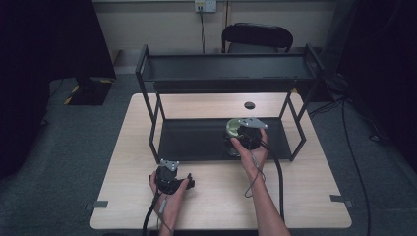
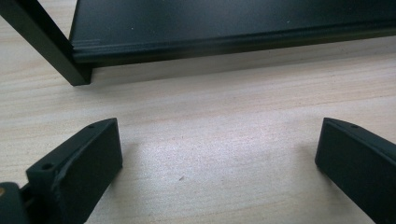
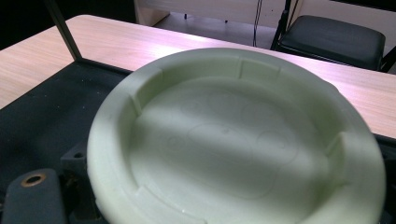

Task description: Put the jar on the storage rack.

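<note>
While the right gripper (image 1: pixel 244 129) clamped the pale lid (image 3: pixel 233 140) at two o'clock, left fingers (image 2: pixel 84 158) gaped; it might slip.

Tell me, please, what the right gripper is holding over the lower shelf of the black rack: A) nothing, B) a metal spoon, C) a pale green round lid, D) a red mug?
C: the right gripper grips a pale green round lid, its ribbed underside facing that gripper's camera, above the lower shelf.
</note>
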{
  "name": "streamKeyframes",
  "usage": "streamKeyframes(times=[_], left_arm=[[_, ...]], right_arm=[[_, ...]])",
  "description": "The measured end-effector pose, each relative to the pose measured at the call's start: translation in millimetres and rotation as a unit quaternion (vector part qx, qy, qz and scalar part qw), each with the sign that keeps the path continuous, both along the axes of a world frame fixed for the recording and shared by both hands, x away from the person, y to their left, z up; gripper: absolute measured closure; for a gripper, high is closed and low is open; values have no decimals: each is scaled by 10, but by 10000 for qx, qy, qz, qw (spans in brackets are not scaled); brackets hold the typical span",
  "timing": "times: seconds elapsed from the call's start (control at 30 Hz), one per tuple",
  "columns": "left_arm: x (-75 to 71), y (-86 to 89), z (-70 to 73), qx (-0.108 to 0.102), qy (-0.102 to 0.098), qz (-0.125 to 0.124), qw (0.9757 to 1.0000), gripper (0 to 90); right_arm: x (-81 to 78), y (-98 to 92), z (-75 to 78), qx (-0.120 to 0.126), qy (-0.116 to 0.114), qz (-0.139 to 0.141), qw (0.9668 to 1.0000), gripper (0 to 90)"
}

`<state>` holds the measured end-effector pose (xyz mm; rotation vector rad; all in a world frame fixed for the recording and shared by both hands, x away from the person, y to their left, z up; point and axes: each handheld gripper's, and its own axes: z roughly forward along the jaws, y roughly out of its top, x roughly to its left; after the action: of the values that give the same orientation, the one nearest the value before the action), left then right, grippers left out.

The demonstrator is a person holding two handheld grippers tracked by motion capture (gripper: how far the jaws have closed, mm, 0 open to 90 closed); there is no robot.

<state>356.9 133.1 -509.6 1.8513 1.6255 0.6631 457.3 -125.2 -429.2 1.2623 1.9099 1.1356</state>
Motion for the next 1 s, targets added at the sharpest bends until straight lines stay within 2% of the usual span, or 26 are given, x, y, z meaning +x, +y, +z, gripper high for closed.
streamKeyframes(times=[0.13,0.23,0.47,0.7,0.77,1.0], left_arm=[[0,0,0,0,0,0,10000,1],[0,0,0,-1,0,1,10000,1],[0,0,0,1,0,0,10000,1],[0,0,0,1,1,-1,10000,1],[0,0,0,1,1,0,10000,1],[0,0,0,0,0,0,10000,1]], right_arm=[[1,4,-1,5,2,-18,10000,102],[4,8,-15,-43,34,-20,10000,64],[-3,-26,-55,133,42,-8,9999,15],[-36,-43,-3,215,-23,-18,9998,14],[-49,-54,12,303,52,45,9995,15],[-115,-66,87,243,-89,-3,9997,12]])
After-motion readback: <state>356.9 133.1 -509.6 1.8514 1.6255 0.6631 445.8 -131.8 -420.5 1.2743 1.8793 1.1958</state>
